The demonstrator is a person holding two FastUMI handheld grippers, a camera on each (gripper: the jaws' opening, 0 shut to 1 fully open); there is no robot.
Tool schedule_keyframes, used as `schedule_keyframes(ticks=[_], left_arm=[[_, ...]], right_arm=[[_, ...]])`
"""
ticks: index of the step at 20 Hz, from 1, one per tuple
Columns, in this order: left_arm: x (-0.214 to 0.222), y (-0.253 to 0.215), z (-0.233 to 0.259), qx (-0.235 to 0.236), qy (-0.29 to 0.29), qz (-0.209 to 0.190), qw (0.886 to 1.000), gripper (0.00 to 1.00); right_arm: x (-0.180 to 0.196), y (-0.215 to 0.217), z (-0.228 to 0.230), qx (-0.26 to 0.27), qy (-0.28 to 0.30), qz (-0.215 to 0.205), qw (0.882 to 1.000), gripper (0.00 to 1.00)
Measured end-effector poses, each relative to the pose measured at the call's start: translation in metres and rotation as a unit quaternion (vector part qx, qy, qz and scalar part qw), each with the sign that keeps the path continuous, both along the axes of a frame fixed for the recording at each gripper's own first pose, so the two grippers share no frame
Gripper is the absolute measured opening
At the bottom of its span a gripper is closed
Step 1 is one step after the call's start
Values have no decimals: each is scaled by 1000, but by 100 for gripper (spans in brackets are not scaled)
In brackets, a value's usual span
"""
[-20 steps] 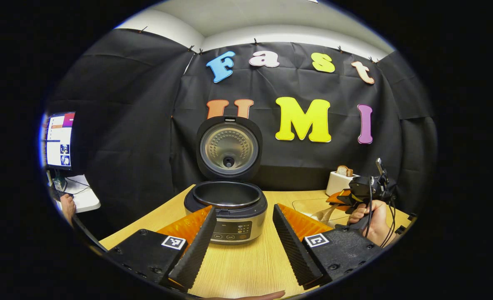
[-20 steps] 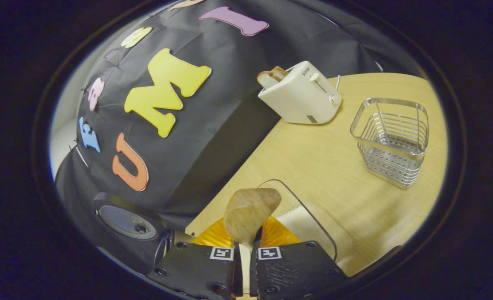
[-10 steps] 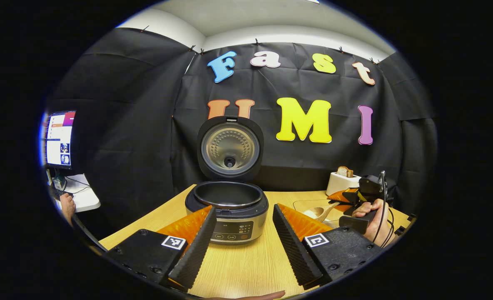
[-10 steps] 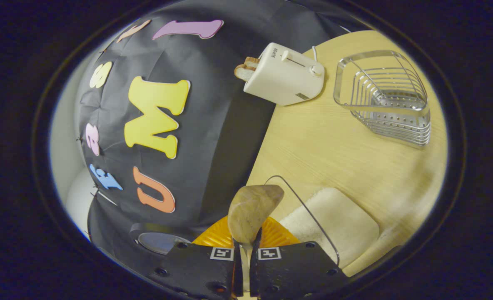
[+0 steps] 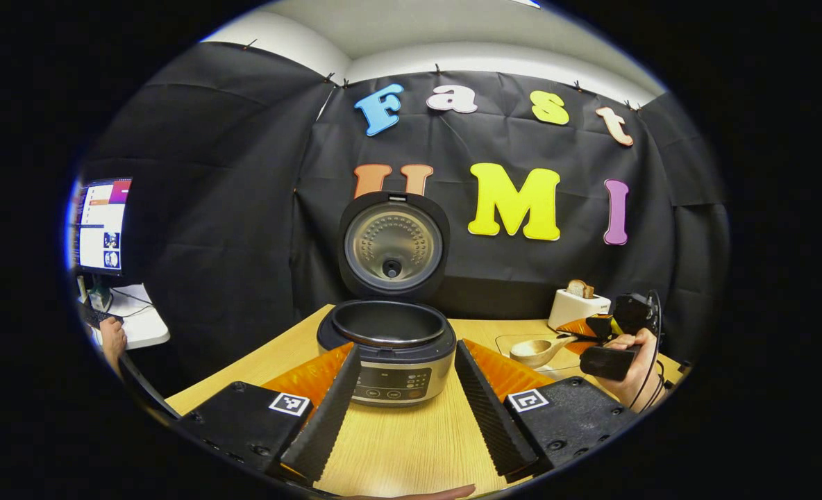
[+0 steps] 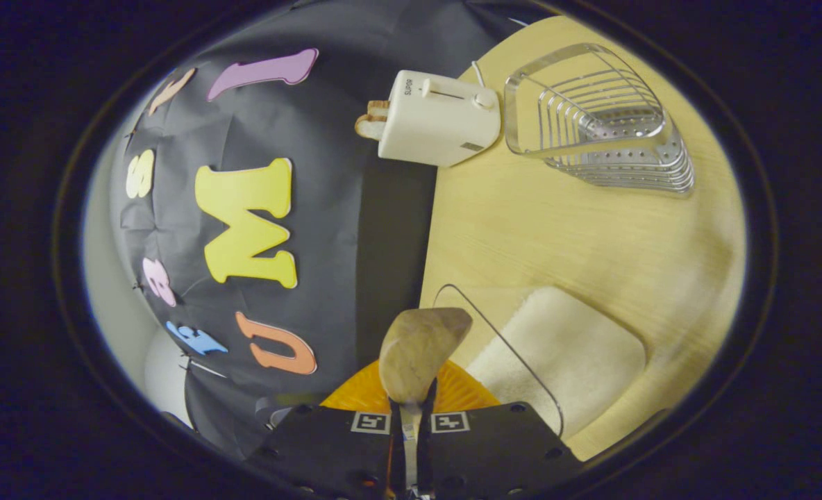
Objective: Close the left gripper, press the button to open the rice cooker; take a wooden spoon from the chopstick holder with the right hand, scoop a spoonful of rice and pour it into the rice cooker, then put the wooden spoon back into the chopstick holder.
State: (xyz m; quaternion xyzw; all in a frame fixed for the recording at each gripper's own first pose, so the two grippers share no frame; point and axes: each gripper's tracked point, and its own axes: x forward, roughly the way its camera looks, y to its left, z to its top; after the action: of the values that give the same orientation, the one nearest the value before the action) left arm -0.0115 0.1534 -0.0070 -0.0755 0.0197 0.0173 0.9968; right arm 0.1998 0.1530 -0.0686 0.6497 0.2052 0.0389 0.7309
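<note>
The scooping step was in hand. The black-and-silver rice cooker (image 5: 390, 351) was seen standing open on the pale wooden counter (image 5: 397, 444), its round lid upright and its dark inner pot bare. The left hand-held gripper (image 5: 400, 406) was held in front of the cooker with its ribbed black fingers spread well apart and nothing between them. The right hand-held gripper (image 6: 411, 430) was clamped on the handle of the light wooden spoon (image 6: 421, 351), its fingers drawn almost together around the thin shaft. The spoon's bowl was turned on its side above the clear, rounded-rectangle glass dish of white rice (image 6: 557, 354); no grain could be made out in the bowl, though the angle was poor. The silver wire chopstick holder (image 6: 598, 121) was seen empty, just beside the white toaster (image 6: 439, 118) with a bread slice in its slot.

The next move was judged to call for the spoon to be lowered into the rice, levelled once loaded, and carried steadily across to the open pot.

The counter was backed by black cloth, and a lit monitor (image 5: 98, 226) on a white side desk was seen at the left.
</note>
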Motion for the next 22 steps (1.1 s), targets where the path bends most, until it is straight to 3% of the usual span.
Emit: schedule_keyframes(ticks=[9,16,22], left_arm=[[-1,28,-13,2,21,25,999,88],[-11,59,-15,-4,20,45,999,88],[-15,87,-24,-10,31,70,997,88]], right_arm=[[-14,6,95,7,-73,-30,997,6],[-19,68,148,-9,-106,-14,994,7],[-21,141,163,-78,-135,10,988,5]])
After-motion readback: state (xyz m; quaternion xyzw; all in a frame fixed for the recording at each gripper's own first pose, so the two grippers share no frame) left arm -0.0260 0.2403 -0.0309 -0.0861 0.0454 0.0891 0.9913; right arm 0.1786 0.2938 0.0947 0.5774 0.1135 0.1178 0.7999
